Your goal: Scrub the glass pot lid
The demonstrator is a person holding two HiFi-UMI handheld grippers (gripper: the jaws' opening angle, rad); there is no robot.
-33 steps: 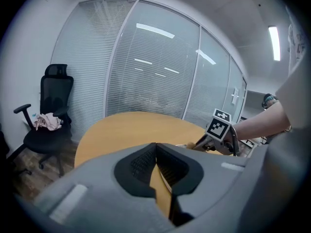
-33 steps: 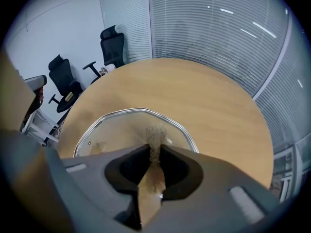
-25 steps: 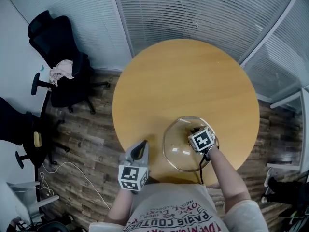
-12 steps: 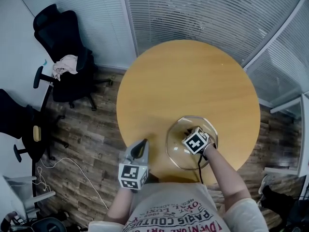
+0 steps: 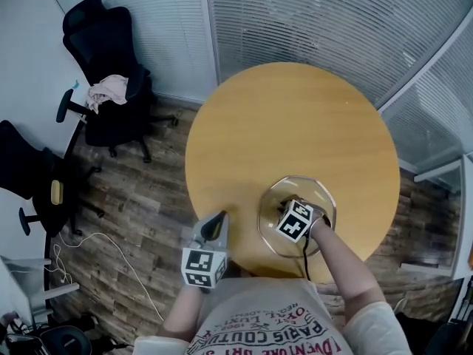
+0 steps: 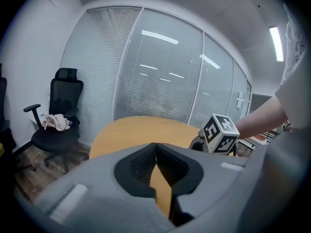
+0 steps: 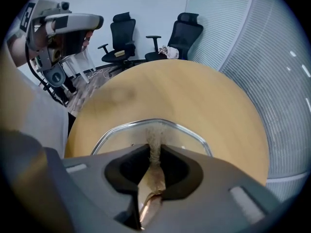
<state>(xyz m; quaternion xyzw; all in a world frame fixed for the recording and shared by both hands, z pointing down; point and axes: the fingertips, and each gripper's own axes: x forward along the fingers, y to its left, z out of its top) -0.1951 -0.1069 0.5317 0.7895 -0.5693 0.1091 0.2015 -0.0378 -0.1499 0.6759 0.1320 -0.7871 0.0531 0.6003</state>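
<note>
tan scrub pad (image 7: 154, 132) pinched in right gripper (image 7: 155, 148) jaws, held over glass pot lid (image 7: 112, 130) on desk (image 5: 295, 117), left gripper (image 6: 156, 152) jaws pressed together, nothing held

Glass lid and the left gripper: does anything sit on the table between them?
Nothing: in the head view only bare table separates the glass lid from the left gripper.

Grey plastic left gripper (image 6: 156, 145) and right gripper (image 7: 155, 147) have black ribbed pads (image 6: 142, 162), each carries a white cube with black square markers (image 5: 203, 268), black cable (image 5: 306, 253) on the right one; wearer has a white short-sleeved T-shirt (image 5: 259, 313), red-black print.
</note>
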